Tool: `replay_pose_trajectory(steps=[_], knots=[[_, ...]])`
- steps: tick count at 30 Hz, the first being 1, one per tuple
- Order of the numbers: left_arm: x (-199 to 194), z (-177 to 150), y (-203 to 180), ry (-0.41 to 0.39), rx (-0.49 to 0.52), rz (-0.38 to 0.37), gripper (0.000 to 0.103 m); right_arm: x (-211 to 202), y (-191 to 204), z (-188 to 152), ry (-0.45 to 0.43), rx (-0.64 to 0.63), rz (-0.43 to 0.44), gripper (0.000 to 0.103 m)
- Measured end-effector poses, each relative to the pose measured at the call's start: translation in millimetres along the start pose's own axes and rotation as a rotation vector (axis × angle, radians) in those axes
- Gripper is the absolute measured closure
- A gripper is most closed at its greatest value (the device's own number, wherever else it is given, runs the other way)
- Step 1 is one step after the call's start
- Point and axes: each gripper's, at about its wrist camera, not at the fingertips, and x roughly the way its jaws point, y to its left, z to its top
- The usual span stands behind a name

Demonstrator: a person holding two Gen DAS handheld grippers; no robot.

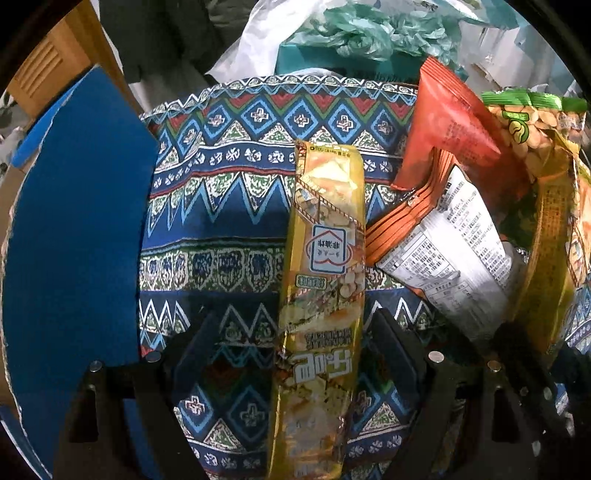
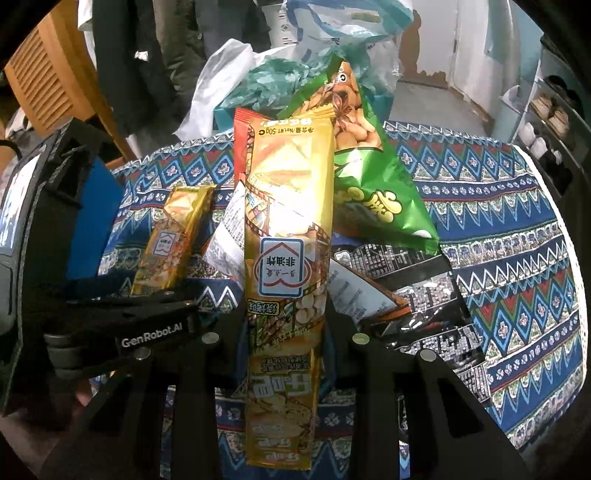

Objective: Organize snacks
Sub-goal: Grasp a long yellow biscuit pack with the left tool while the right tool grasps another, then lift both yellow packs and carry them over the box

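Observation:
My left gripper (image 1: 295, 354) is open, its jaws wide apart on either side of a long yellow snack pack (image 1: 321, 280) that lies on the patterned cloth; this pack also shows in the right wrist view (image 2: 171, 240). My right gripper (image 2: 286, 343) is shut on a second yellow snack pack (image 2: 288, 266) and holds it upright above the table. Behind it lie a green peanut bag (image 2: 373, 184), an orange-red bag (image 1: 450, 129), a white-backed packet (image 1: 450, 240) and a black packet (image 2: 424, 291).
A blue box (image 1: 77, 229) stands at the left of the round table (image 2: 517, 240). White and teal plastic bags (image 1: 354, 33) pile up behind the table. A wooden chair (image 2: 48, 74) stands at the back left. A shoe rack (image 2: 550, 122) is at the right.

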Motion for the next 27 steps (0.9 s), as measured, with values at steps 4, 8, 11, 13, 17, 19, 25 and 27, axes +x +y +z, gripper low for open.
replay_pose_trajectory(steps=[4, 8, 11, 13, 17, 19, 25, 27], knots=[[-3.6, -1.9, -7.4, -0.027, 0.043, 0.033, 0.047, -0.1, 2.4, 0.2, -0.006, -0.013, -0.002, 0.073], [-8.7, -4.0, -10.4, -0.027, 0.050, -0.018, 0.070, 1.0, 4.2, 1.9, -0.009, -0.025, -0.004, 0.072], [-15.7, -7.5, -9.5, -0.057, 0.054, -0.005, 0.071, -1.1, 4.8, 2.6, -0.013, -0.025, 0.002, 0.073], [-19.7, -10.1, -5.3, -0.056, 0.038, -0.017, 0.071, -3.2, 6.3, 3.0, -0.018, -0.027, 0.004, 0.073], [-30.3, -11.8, 10.2, -0.065, 0.005, -0.042, 0.071, -11.9, 10.4, 2.0, -0.034, -0.037, 0.008, 0.073], [-38.9, -14.0, 15.5, -0.078, -0.003, -0.051, 0.071, -16.2, 12.5, 2.9, -0.042, -0.041, 0.010, 0.073], [-64.2, -20.0, 29.9, -0.121, -0.034, -0.084, 0.071, -31.1, 19.5, 6.9, -0.069, -0.049, 0.024, 0.073], [-73.7, -22.3, 34.8, -0.139, -0.037, -0.093, 0.071, -34.8, 22.8, 8.6, -0.076, -0.053, 0.030, 0.073]])
